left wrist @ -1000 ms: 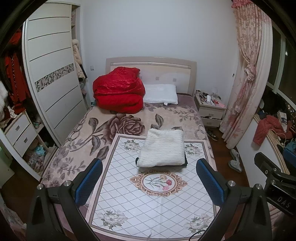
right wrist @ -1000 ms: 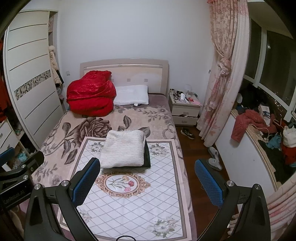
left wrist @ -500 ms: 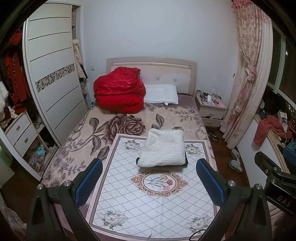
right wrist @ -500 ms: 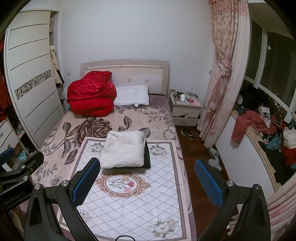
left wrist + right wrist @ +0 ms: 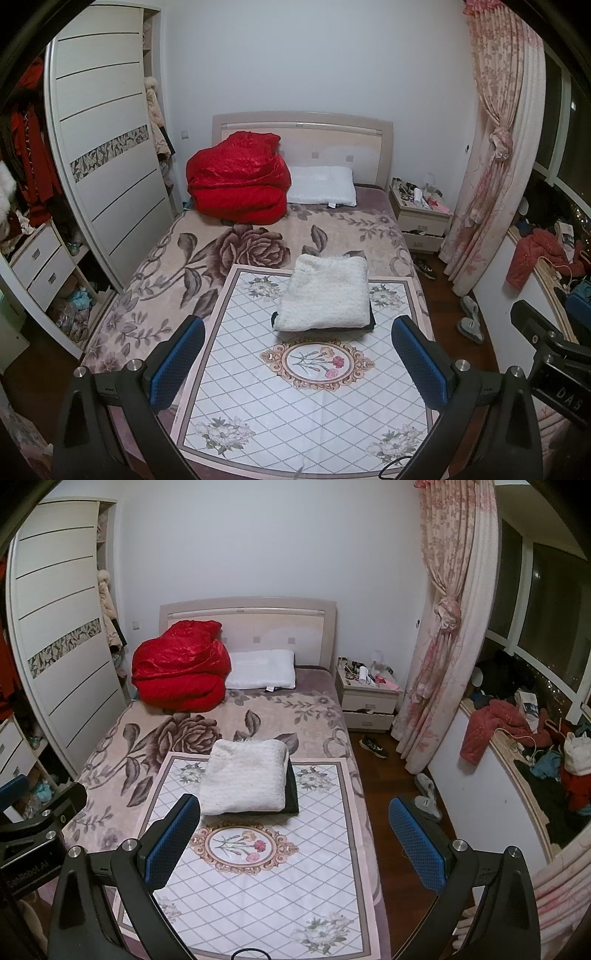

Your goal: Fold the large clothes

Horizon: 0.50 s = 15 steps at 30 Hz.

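A folded white knit garment (image 5: 327,293) lies on top of a folded dark garment (image 5: 371,320) on the white floral cloth (image 5: 303,402) spread over the bed. It also shows in the right wrist view (image 5: 245,777), with the dark garment (image 5: 291,786) under it. My left gripper (image 5: 295,363) is open and empty, held above the near end of the cloth. My right gripper (image 5: 295,843) is open and empty, held above the bed's near right edge.
A red quilt bundle (image 5: 238,179) and a white pillow (image 5: 321,186) sit at the headboard. A wardrobe (image 5: 107,155) stands left of the bed. A nightstand (image 5: 369,701), curtain (image 5: 443,646), shoes on the floor and a cluttered window ledge (image 5: 524,746) are to the right.
Both grippers have drifted very slightly; the view is almost the same. The folded stack has not moved.
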### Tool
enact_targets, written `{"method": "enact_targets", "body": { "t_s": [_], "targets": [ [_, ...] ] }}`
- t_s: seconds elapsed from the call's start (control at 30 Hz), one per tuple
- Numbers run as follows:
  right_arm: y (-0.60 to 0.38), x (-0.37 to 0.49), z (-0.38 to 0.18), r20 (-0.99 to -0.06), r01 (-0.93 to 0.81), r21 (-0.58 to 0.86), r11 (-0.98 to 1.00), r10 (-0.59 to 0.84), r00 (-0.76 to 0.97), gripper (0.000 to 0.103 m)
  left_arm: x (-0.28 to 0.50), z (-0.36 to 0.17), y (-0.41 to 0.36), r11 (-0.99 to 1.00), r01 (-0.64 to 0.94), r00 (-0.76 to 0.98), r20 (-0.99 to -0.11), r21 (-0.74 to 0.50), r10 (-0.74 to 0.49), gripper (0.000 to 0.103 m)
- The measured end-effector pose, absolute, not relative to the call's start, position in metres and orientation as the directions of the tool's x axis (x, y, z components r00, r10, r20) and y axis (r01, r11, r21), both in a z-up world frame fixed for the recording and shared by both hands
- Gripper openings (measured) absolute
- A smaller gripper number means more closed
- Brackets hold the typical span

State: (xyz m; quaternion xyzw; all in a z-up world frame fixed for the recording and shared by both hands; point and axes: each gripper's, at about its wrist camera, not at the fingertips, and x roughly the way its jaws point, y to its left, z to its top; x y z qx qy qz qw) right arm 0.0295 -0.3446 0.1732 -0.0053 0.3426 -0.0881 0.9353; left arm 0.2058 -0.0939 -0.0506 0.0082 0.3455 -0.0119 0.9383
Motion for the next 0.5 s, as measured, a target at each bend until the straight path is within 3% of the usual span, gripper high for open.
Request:
{"method": "enact_targets", "body": {
  "t_s": [0.5],
  "targets": [
    [-0.3447,0.0273,0.1727,-0.641,0.163,-0.069,0.984,-0.169,0.749,0.103,0.2066,-0.05,-0.0935,1.0,0.017,0.76,-0.65,0.004,-0.01,0.103]
  ]
}}
